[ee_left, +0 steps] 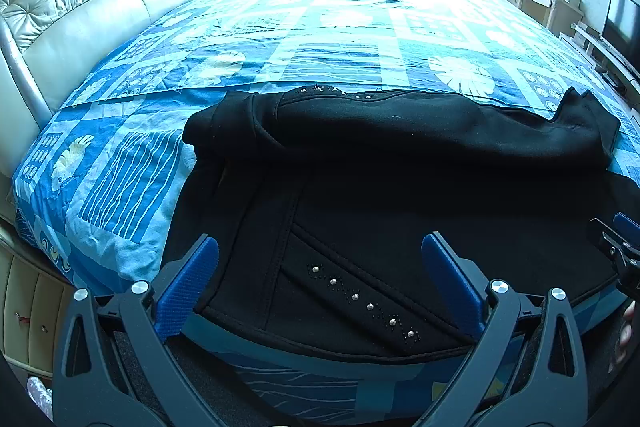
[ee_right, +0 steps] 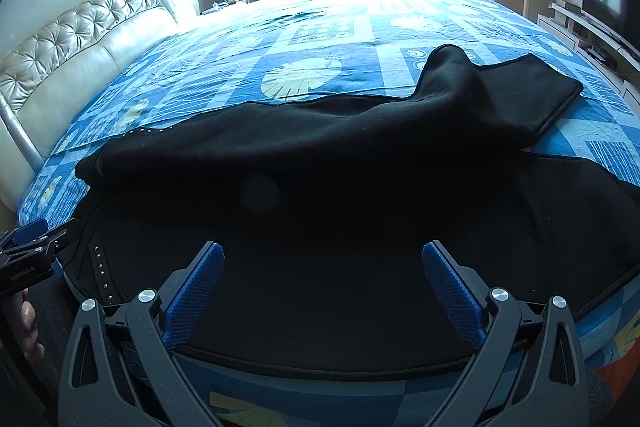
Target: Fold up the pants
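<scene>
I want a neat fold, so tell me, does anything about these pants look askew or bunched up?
Yes. The far leg of the black pants is not flat: near its cuff the cloth humps up in a peak. Both the left gripper and right gripper hang open over the near edge, holding nothing.

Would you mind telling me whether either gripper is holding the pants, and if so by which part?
Nothing is held: the left gripper and right gripper are both open above the black pants.
</scene>
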A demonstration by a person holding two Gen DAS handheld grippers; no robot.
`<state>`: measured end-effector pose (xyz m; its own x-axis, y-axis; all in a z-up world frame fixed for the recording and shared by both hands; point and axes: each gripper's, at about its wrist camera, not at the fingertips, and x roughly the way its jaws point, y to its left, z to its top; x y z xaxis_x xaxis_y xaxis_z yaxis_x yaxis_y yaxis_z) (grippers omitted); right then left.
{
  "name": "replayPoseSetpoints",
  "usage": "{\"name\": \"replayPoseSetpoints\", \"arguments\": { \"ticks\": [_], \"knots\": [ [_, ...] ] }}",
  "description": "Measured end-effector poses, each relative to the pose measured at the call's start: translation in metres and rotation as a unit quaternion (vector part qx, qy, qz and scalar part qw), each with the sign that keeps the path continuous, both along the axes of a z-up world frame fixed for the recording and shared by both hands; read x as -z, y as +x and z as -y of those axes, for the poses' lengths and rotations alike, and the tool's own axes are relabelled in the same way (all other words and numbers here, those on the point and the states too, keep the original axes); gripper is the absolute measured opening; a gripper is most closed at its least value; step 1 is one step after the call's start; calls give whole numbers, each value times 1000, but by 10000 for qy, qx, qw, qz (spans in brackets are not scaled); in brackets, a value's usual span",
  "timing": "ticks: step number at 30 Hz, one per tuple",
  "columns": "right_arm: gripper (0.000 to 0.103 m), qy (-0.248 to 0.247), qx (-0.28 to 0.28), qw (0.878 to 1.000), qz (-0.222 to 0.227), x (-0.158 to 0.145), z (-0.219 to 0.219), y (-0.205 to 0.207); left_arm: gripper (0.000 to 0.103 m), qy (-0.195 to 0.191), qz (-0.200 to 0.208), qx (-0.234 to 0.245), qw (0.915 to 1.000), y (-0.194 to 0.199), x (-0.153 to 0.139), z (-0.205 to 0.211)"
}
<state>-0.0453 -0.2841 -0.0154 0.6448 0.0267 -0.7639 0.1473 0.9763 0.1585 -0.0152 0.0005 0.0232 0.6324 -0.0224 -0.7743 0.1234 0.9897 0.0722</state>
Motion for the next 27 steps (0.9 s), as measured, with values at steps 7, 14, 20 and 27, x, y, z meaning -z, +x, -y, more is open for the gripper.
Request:
{"name": "replayPoseSetpoints", "arguments": {
  "ticks": [7,14,20,27],
  "knots": [
    [99,478,-19,9980,402,-36,53,-5,101,-27,-59,27,10000,2,3,0],
    [99,168,749,9953,592,-64,201,-47,101,-70,-161,58,9998,3,9,-4],
    [98,191,1988,9798,83,-45,370,-96,101,84,-201,-106,9997,4,17,-13],
    [98,1599,2586,9527,13,9,461,-123,101,159,-315,-467,9983,12,18,-20]
  ]
}}
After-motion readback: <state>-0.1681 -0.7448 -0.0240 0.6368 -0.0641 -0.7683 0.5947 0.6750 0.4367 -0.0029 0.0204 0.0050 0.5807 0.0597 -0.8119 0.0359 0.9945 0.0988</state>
